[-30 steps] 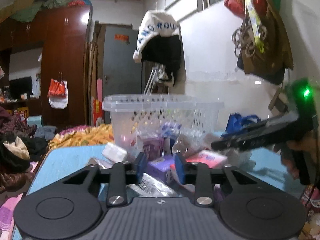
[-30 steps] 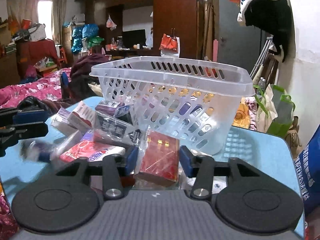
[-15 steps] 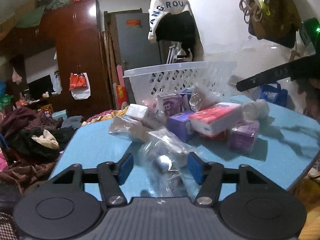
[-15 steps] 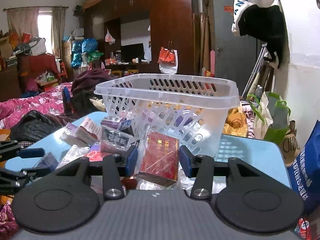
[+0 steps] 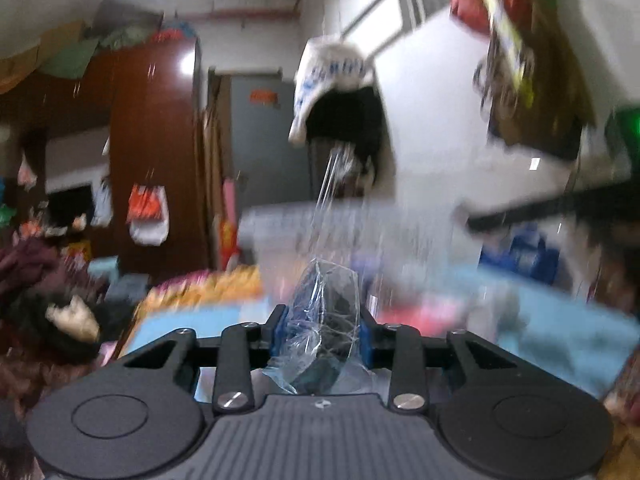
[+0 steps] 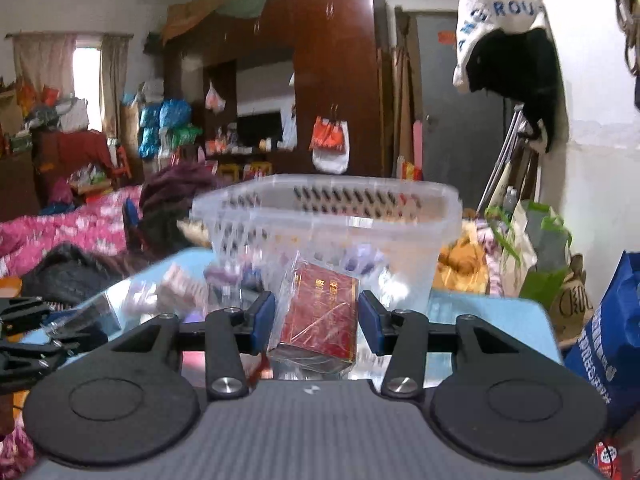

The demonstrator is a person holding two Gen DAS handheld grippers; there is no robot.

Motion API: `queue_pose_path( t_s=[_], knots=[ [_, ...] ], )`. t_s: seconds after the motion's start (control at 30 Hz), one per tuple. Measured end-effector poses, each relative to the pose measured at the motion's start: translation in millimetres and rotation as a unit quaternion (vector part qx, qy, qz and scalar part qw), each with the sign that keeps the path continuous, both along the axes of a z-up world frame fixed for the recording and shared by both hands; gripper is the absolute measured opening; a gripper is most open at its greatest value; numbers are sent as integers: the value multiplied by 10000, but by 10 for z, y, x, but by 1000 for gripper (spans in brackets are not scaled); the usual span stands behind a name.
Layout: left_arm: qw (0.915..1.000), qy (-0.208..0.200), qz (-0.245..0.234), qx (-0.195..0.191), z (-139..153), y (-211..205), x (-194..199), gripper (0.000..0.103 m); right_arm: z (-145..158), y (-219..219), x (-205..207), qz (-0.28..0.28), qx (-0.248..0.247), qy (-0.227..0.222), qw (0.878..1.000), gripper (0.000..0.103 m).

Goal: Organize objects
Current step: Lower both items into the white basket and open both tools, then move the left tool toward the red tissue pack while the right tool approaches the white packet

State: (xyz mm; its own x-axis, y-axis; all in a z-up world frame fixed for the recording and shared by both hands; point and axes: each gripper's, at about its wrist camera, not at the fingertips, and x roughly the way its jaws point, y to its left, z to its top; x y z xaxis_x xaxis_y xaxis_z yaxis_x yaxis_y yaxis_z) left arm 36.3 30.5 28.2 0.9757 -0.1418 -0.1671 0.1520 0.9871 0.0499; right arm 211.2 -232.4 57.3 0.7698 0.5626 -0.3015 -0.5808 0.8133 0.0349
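In the left wrist view, which is badly blurred, my left gripper (image 5: 321,320) holds a crumpled clear plastic bag (image 5: 328,288) with something dark inside; its jaws are closing tight and the blue pads press on the bag. The white slotted basket (image 5: 360,232) is a smear behind it. In the right wrist view my right gripper (image 6: 317,318) is shut on a red box (image 6: 324,296) in clear wrap, held off the table in front of the basket (image 6: 328,200). The left gripper (image 6: 24,332) shows at the left edge, the right gripper (image 5: 540,208) as a dark bar at right.
Several small packets (image 6: 188,288) lie on the blue table (image 6: 480,312) left of the basket. A blue bag (image 6: 608,320) and a green bag (image 6: 548,248) stand to the right. Heaped clothes and a bed lie to the left; a wardrobe and door stand behind.
My left gripper, open around the clear bag on the table half a second ago, has shut on it and lifted it. The right gripper has risen with the red box.
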Motion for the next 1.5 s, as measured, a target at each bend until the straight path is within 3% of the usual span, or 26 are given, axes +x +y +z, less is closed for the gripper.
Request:
queue_pose_path(
  t_s=[0.13, 0.23, 0.33, 0.43, 0.47, 0.5, 0.53, 0.57, 0.67, 0.73, 0.8, 0.97, 1.1, 1.23, 1.5],
  knots=[
    [9989, -337, -248, -215, 596, -41, 491, 39, 328, 184, 66, -79, 160, -544, 9984, 49],
    [9988, -127, -380, -282, 894, -110, 1101, 39, 503, 385, 275, -300, 43, -1017, 9944, 49],
    [9984, 303, -336, -352, 936, -152, 1609, 39, 547, 550, 649, -258, -33, -815, 9963, 49],
    [9970, 586, -316, -402, 842, -152, 1864, 42, 450, 689, 928, -364, -238, -566, 9975, 50],
    [9967, 644, -327, -365, 801, -156, 1907, 49, 425, 706, 954, -365, -258, -578, 9973, 51],
    [9969, 659, -271, -343, 762, -151, 1926, 66, 402, 718, 964, -371, -259, -602, 9972, 65],
    [9969, 687, -181, -349, 725, -149, 1947, 75, 383, 719, 960, -357, -247, -587, 9973, 81],
    [9966, 719, -159, -378, 703, -131, 1934, 80, 367, 704, 930, -350, -205, -616, 9973, 103],
    [9970, 513, -309, -497, 657, -19, 1662, 80, 334, 515, 631, -332, -25, -892, 9955, 103],
    [9978, 319, -283, -509, 626, 59, 1334, 80, 282, 356, 412, -434, -20, -861, 9953, 103],
    [9976, 279, -273, -568, 550, 131, 1025, 87, 160, 198, 257, -711, -101, -702, 9949, 103],
    [9944, 852, -304, -546, 39, 240, 542, 92, -344, -181, 86, -1360, -348, 45, 9901, 103],
    [9880, 1302, -601, -576, -247, 204, 525, 92, -519, -360, 196, -1228, -259, 888, 9881, 103],
    [9843, 1600, -679, -298, -374, 105, 615, 91, -559, -369, 250, -1269, -248, 1096, 9855, 103],
    [9789, 1911, -703, -168, -411, 83, 663, 91, -656, -289, 283, -1077, -227, 1279, 9857, 103]
  ],
)
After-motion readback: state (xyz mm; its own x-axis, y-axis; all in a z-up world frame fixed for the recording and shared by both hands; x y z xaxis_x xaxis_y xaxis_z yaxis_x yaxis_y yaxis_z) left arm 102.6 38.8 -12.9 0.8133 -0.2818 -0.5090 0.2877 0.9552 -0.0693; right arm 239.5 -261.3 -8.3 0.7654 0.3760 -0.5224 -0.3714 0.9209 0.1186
